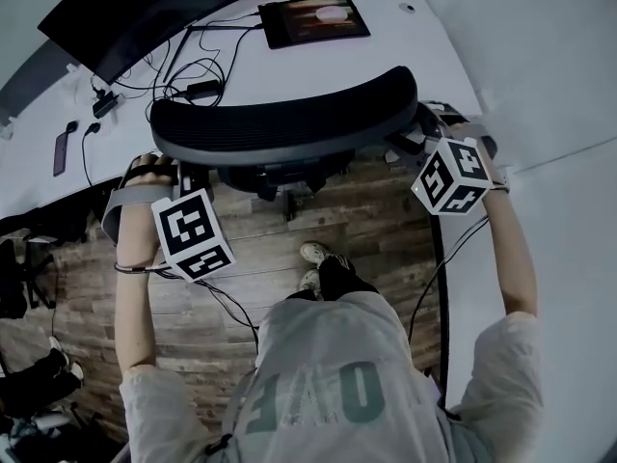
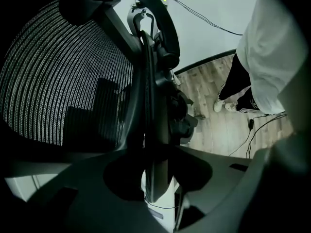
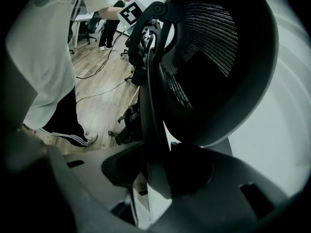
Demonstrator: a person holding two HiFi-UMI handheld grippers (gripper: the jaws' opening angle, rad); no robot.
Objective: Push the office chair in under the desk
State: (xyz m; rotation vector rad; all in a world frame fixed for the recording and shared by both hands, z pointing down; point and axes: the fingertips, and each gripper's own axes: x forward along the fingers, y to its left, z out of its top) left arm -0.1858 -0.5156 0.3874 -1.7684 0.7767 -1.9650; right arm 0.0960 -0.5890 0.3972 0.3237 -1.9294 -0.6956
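Note:
The black mesh office chair (image 1: 289,123) stands with its backrest top toward me, its seat partly under the white desk (image 1: 424,56). My left gripper (image 1: 152,170) holds the backrest's left edge; my right gripper (image 1: 426,135) holds its right edge. In the left gripper view, the dark backrest frame (image 2: 148,106) runs between the jaws of that gripper (image 2: 153,178), with the mesh (image 2: 63,81) to its left. In the right gripper view, the frame (image 3: 150,106) likewise sits between the jaws of that gripper (image 3: 155,178), the mesh (image 3: 209,38) to its right. Both grippers are shut on the frame.
On the desk lie a tablet (image 1: 313,19), a dark monitor (image 1: 125,17), a phone (image 1: 61,152) and cables (image 1: 193,75). My shoes (image 1: 313,254) stand on the wood floor (image 1: 376,220) behind the chair. Another person (image 3: 114,18) stands far off beside other chairs.

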